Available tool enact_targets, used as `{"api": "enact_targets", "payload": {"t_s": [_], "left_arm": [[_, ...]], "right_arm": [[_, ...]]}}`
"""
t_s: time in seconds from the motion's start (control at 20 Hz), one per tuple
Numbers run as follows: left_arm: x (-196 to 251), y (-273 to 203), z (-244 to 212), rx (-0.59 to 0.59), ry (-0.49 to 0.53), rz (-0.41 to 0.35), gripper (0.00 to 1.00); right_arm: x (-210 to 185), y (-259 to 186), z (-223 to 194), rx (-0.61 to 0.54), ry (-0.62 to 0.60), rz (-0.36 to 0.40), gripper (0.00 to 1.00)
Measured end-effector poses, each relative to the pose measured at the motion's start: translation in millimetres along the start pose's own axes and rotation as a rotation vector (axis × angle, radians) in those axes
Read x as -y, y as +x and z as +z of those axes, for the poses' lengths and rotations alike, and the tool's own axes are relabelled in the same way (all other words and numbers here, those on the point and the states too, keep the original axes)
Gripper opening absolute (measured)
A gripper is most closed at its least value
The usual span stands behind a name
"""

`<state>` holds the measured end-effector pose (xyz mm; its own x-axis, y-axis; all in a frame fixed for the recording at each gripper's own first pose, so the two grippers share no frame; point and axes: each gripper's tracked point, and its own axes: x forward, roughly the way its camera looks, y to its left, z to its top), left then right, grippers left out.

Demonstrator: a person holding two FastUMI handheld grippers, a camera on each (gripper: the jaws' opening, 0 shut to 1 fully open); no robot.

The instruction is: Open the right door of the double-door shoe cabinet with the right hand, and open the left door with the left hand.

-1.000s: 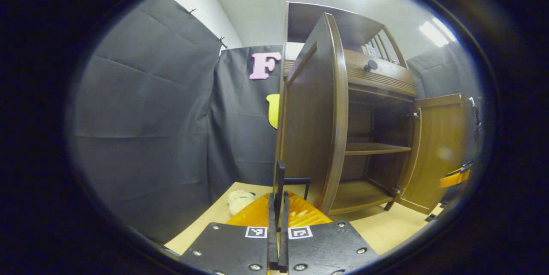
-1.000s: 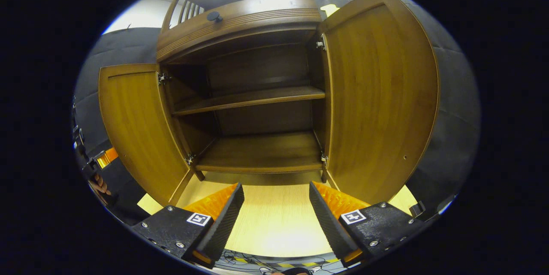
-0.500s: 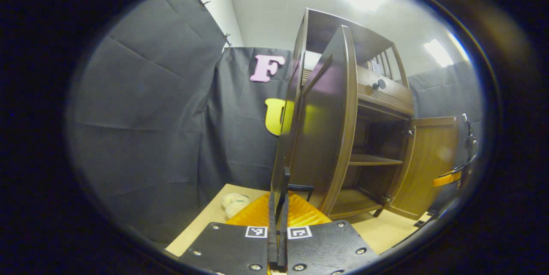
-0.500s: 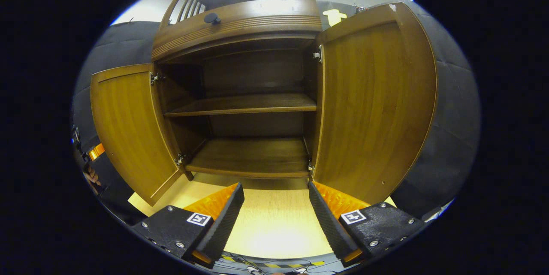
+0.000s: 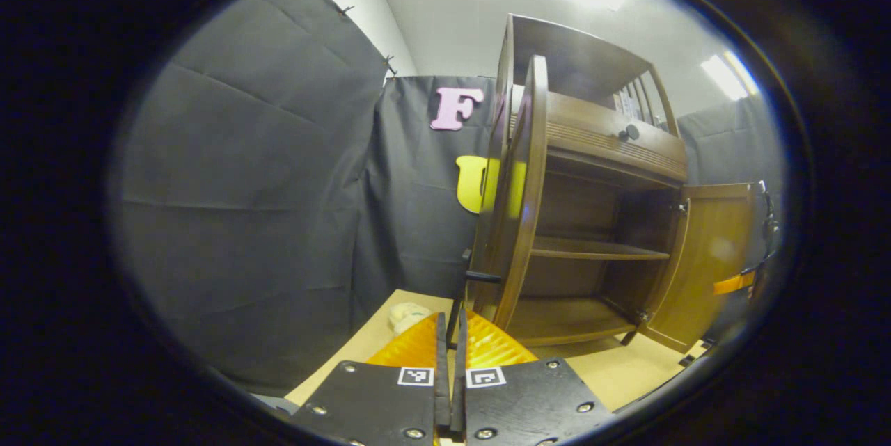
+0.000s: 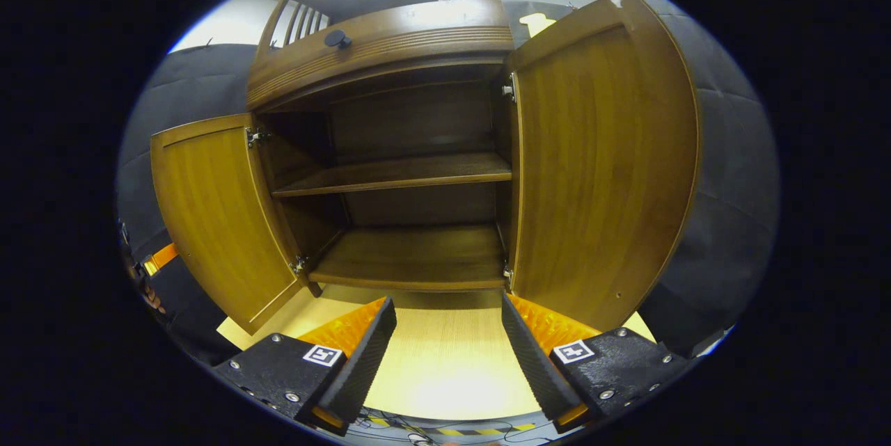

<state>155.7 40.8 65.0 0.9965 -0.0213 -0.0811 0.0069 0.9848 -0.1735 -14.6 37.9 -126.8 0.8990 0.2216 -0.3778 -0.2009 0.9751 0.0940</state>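
Right gripper view looks straight into the shoe cabinet (image 6: 411, 35), which stands on a pale wooden floor (image 6: 445, 362); both doors are swung wide. The right door (image 6: 598, 168) stands near on the right of the picture and the left door (image 6: 216, 209) farther off on the left, each hanging on small metal hinges. Two bare shelves (image 6: 397, 174) lie between them. The right gripper (image 6: 449, 348) hovers low in front of the opening, its fingers spread apart and holding nothing.

Left gripper view sees the left door (image 5: 522, 188) edge-on, with its dark bar handle (image 5: 480, 277) jutting out just beyond the left gripper (image 5: 451, 362). Those fingers sit pressed close together; whether the handle's lower end is pinched between them I cannot tell. A small pale soft thing (image 5: 407, 314) lies on the floor by the booth wall.

By the look of them, the doors are stiff, fairly light wooden panels that turn freely on their hinges. The bar handle is the sound place to take hold, since a smooth varnished edge would likely slip. The task looks all but done.
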Motion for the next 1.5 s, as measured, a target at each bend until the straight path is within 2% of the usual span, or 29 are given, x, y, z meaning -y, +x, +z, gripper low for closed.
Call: {"api": "enact_targets", "payload": {"t_s": [0.05,0.3,0.4,0.45,0.55,0.7,0.8,0.9,1.0,1.05,1.2,1.35,1.4,1.45,1.5], "left_arm": [[7,-8,2,0.0,0.004,0.017,0.02],[43,-48,28,0.018,0.073,0.112,0.02],[71,-57,47,0.038,0.087,0.107,0.0],[89,-62,58,0.053,0.08,0.099,0.07],[115,-69,80,0.08,0.082,0.098,0.33],[137,-78,88,0.114,0.142,0.188,0.73],[163,-80,92,0.147,0.128,0.187,1.0],[188,-74,82,0.139,0.094,0.155,1.0],[194,-72,72,0.14,0.11,0.161,1.0],[197,-72,65,0.138,0.113,0.176,1.0],[226,-73,40,0.104,0.078,0.15,1.0],[235,-79,43,0.114,0.089,0.133,1.0],[233,-82,46,0.122,0.103,0.142,0.89],[231,-85,49,0.131,0.108,0.149,1.0],[230,-86,51,0.14,0.111,0.157,1.0]], "right_arm": [[4,-5,0,0.009,-0.01,0.006,0.92],[30,-33,14,0.086,-0.018,0.014,0.92],[40,-49,21,0.114,-0.021,0.021,0.92],[43,-58,26,0.132,-0.024,0.03,0.92],[52,-71,36,0.167,-0.044,0.041,0.92],[61,-89,43,0.231,-0.083,0.063,0.92],[68,-93,44,0.279,-0.087,0.065,0.92],[69,-97,40,0.273,-0.057,0.068,0.94],[75,-107,42,0.307,-0.021,0.054,0.92],[78,-110,41,0.324,-0.02,0.047,0.92],[86,-115,16,0.288,-0.062,0.041,0.94],[97,-125,9,0.274,-0.056,0.027,0.92],[100,-127,8,0.276,-0.048,0.022,0.92],[104,-129,6,0.279,-0.039,0.013,0.92],[108,-130,4,0.28,-0.028,0.002,0.94]]}}
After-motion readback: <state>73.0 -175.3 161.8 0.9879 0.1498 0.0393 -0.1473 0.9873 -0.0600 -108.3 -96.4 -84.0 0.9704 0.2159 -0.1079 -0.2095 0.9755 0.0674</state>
